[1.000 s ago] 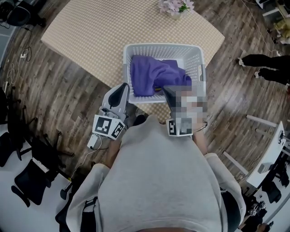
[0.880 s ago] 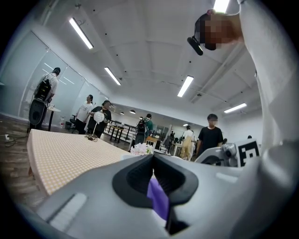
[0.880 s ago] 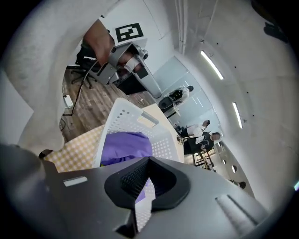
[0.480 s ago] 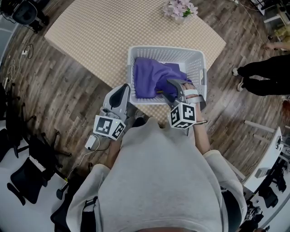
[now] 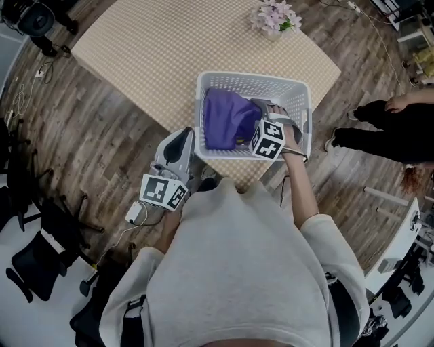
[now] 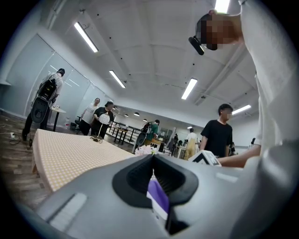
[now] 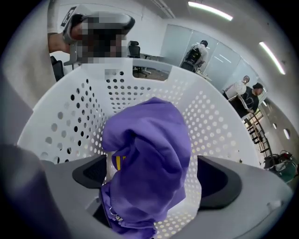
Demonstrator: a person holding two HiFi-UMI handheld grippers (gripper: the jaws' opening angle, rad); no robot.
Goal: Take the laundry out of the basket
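1. The laundry (image 5: pixel 227 118) was purple, with a little bit of yellow.
2. The basket (image 5: pixel 302 95) was white with lots of small round holes.
3. The table (image 5: pixel 169 47) had tiny tan and white checks.
4. The floor (image 5: pixel 102 135) was streaky brown wood.
5. The left gripper (image 5: pixel 184 133) was grey, and its cube (image 5: pixel 163 190) had black and white squares.
6. The flowers (image 5: pixel 274 15) were pale pink.

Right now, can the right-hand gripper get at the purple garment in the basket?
Probably yes. The right gripper reaches down into the white basket; its jaws have just been opening and stand wide, with the purple garment between them, not yet pinched. Nothing blocks it.
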